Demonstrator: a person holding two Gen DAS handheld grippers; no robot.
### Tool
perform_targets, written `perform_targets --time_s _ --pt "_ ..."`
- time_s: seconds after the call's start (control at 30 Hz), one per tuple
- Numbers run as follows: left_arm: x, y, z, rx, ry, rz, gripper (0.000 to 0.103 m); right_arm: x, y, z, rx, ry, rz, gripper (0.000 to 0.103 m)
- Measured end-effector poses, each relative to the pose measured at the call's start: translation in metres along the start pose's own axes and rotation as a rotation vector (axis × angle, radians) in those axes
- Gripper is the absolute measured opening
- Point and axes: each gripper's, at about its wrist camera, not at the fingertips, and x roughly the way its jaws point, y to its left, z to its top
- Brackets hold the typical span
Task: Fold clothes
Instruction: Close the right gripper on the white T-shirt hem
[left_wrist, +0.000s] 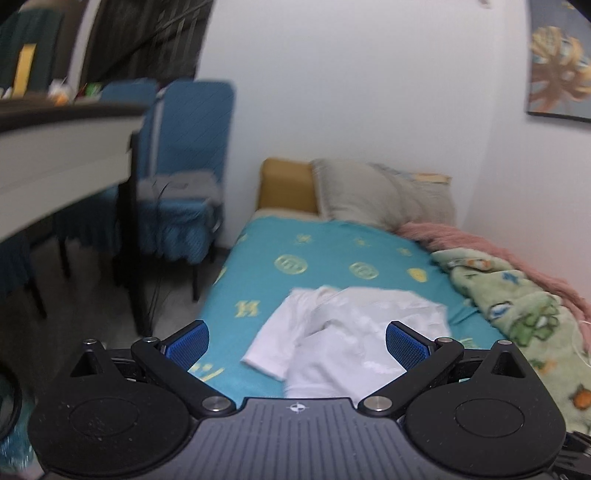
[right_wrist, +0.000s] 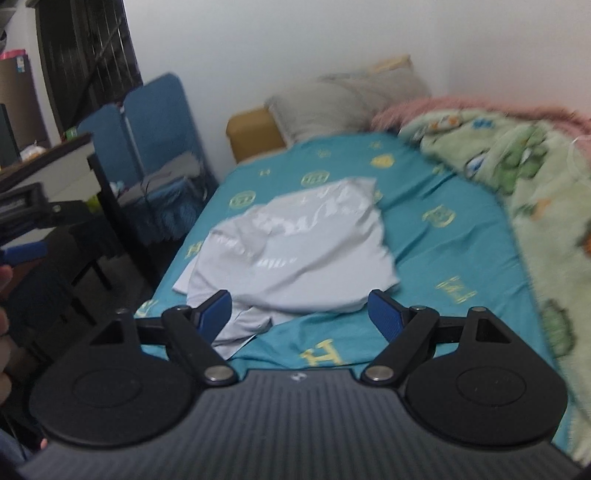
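Note:
A white T-shirt (left_wrist: 343, 332) lies crumpled on the teal bed sheet (left_wrist: 325, 254), near the front of the bed. It also shows in the right wrist view (right_wrist: 295, 243), partly folded over itself, with a sleeve toward the near left. My left gripper (left_wrist: 297, 343) is open and empty, held above the shirt's near edge. My right gripper (right_wrist: 299, 314) is open and empty, held just above the shirt's near hem. The left gripper's blue fingertip (right_wrist: 26, 253) shows at the far left of the right wrist view.
A green patterned blanket (left_wrist: 524, 314) and a pink blanket (left_wrist: 480, 243) lie along the bed's right side. A grey pillow (left_wrist: 376, 192) sits at the head by the wall. Blue chairs (left_wrist: 192, 147) and a table (left_wrist: 55, 147) stand left of the bed.

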Motion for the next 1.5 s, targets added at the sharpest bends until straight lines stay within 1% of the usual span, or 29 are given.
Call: perform_targets --time_s 0.1,0.17,0.27,0.3,0.37,0.43,0.47,0.5,0.57,0.6,0.63,0.7,0.73,0.77,0.8,0.83,0.87,0.9,0.93,0.97,1.03,1.1,1.27,1.37,1.4,1.5 --pt "0.018 0.024 -0.007 0.001 0.051 0.006 0.102 0.053 0.008 0.000 -0.007 0.101 -0.005 0.070" --pt "0.033 0.035 -0.013 -0.001 0.090 0.015 0.101 0.085 0.014 -0.003 -0.035 0.155 -0.026 0.067" --pt "0.060 0.046 -0.028 -0.035 0.180 0.006 0.099 0.119 0.028 -0.009 -0.149 0.172 -0.048 0.066" --pt "0.070 0.048 -0.033 -0.045 0.213 -0.001 0.098 0.126 0.032 -0.012 -0.185 0.165 -0.060 0.064" --pt "0.090 0.046 -0.045 -0.057 0.279 -0.028 0.096 0.140 0.036 -0.016 -0.223 0.151 -0.077 0.064" --pt "0.108 0.038 -0.057 -0.055 0.330 -0.063 0.092 0.151 0.031 -0.017 -0.239 0.159 -0.081 0.051" --pt "0.118 0.033 -0.063 -0.054 0.355 -0.080 0.092 0.156 0.030 -0.018 -0.247 0.163 -0.085 0.041" --pt "0.127 0.029 -0.069 -0.052 0.381 -0.097 0.090 0.158 0.028 -0.019 -0.251 0.165 -0.090 0.028" --pt "0.143 0.018 -0.082 -0.029 0.426 -0.115 0.089 0.157 0.022 -0.016 -0.229 0.166 -0.084 0.014" --pt "0.149 0.014 -0.089 -0.010 0.447 -0.113 0.086 0.156 0.020 -0.015 -0.216 0.165 -0.080 0.010" --pt "0.153 0.011 -0.094 0.010 0.457 -0.110 0.084 0.153 0.018 -0.011 -0.192 0.153 -0.070 0.009" --pt "0.153 0.006 -0.100 0.054 0.439 -0.103 0.084 0.144 0.015 -0.002 -0.149 0.119 -0.050 0.008" --pt "0.153 0.005 -0.102 0.071 0.430 -0.099 0.082 0.137 0.014 0.003 -0.132 0.096 -0.042 0.007" --pt "0.152 0.005 -0.103 0.079 0.417 -0.096 0.078 0.130 0.013 0.008 -0.116 0.073 -0.033 0.007" --pt "0.151 0.006 -0.104 0.082 0.401 -0.090 0.066 0.122 0.012 0.012 -0.101 0.050 -0.024 0.007" --pt "0.150 0.006 -0.105 0.087 0.389 -0.084 0.058 0.114 0.011 0.014 -0.093 0.029 -0.017 0.007" --pt "0.149 0.006 -0.105 0.095 0.388 -0.079 0.056 0.105 0.011 0.016 -0.085 0.009 -0.010 0.007" --pt "0.148 0.005 -0.106 0.106 0.388 -0.078 0.049 0.097 0.011 0.018 -0.077 -0.011 -0.004 0.007" --pt "0.148 0.004 -0.107 0.120 0.390 -0.077 0.038 0.089 0.010 0.019 -0.074 -0.026 -0.003 0.007" --pt "0.147 0.002 -0.108 0.137 0.392 -0.074 0.033 0.080 0.010 0.020 -0.068 -0.041 -0.001 0.007" --pt "0.141 -0.003 -0.109 0.174 0.389 -0.063 0.010 0.061 0.008 0.023 -0.050 -0.073 0.010 0.007" --pt "0.135 -0.004 -0.107 0.180 0.363 -0.054 0.003 0.043 0.006 0.027 -0.038 -0.105 0.018 0.007" --pt "0.096 0.008 -0.084 0.132 0.176 0.032 0.002 0.001 0.001 0.034 -0.041 -0.181 0.023 0.007" --pt "0.062 0.027 -0.058 0.060 0.026 0.103 0.002 -0.026 -0.006 0.038 -0.025 -0.211 0.038 0.007" --pt "0.049 0.034 -0.051 0.027 -0.016 0.123 0.002 -0.035 -0.009 0.040 -0.010 -0.215 0.056 0.007" --pt "0.017 0.055 -0.032 -0.059 -0.111 0.147 0.002 -0.060 -0.022 0.042 0.030 -0.232 0.105 0.007"
